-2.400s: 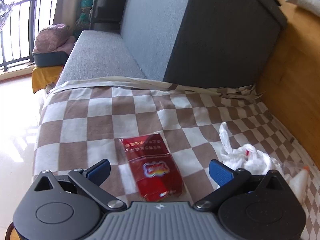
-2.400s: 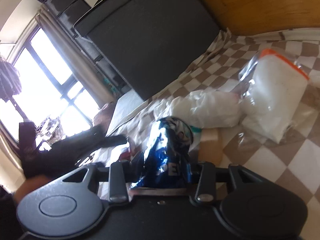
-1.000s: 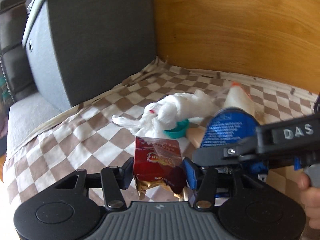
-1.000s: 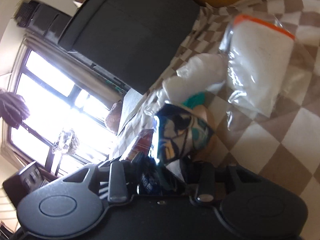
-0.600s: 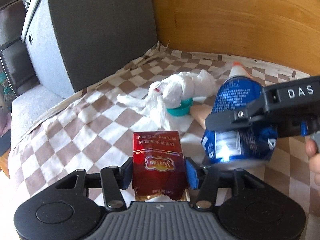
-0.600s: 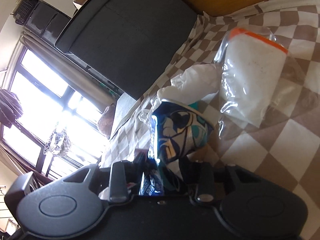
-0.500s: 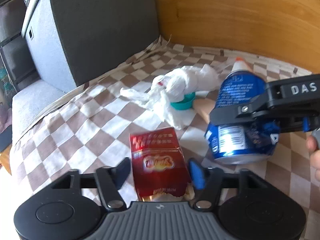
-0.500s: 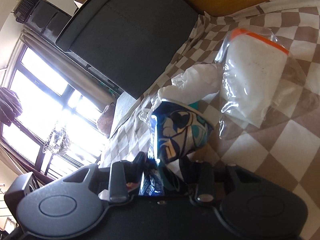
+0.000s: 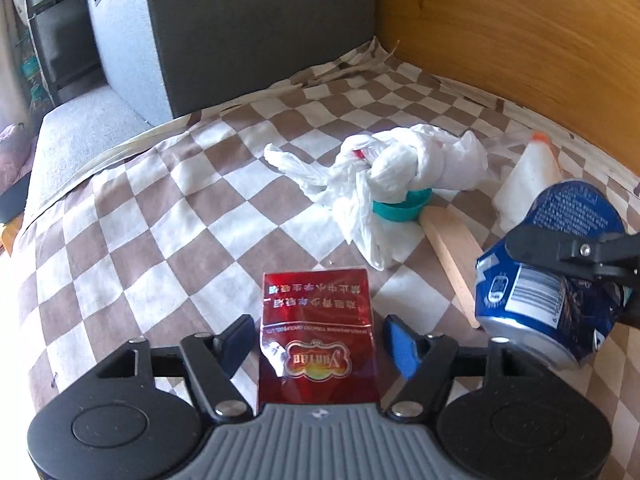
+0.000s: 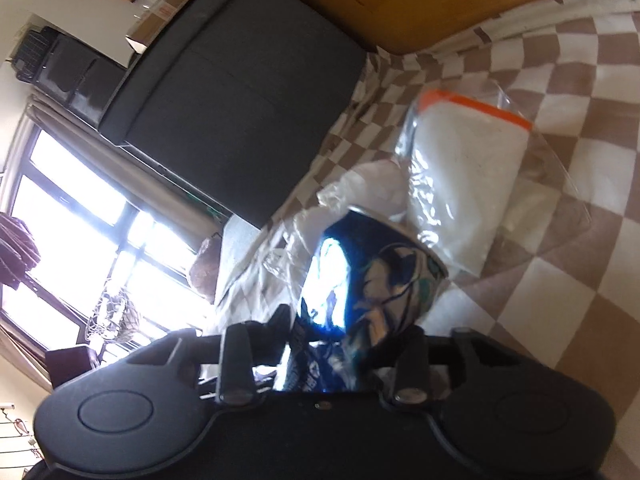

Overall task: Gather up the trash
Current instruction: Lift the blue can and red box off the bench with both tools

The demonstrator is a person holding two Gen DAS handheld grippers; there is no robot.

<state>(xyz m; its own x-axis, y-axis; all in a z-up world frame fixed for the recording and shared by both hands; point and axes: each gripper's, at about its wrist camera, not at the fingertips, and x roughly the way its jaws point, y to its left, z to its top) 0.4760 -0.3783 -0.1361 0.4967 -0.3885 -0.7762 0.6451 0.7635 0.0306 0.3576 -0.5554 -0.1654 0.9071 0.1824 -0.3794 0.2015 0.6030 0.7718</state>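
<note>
A red cigarette pack (image 9: 316,320) lies flat on the checkered cloth (image 9: 160,220), between the blue pads of my left gripper (image 9: 318,332). There is a gap on each side of the pack, and the jaws are closing. My right gripper (image 10: 348,332) is shut on a crushed blue can (image 10: 372,276). In the left wrist view the can (image 9: 548,296) hangs at the right edge, just above the cloth, with a black finger (image 9: 560,248) of the right gripper across it.
A crumpled white plastic bag (image 9: 400,168) rests on a teal lid (image 9: 404,204), with a wooden stick (image 9: 452,248) beside it. A clear bag with an orange strip (image 10: 464,168) lies further back. A dark grey box (image 9: 260,20) and a wooden board (image 9: 500,28) border the cloth.
The left jaws let go of the red pack, which now lies flat on the cloth. The left view tipped further down. The right gripper kept hold of the can.
</note>
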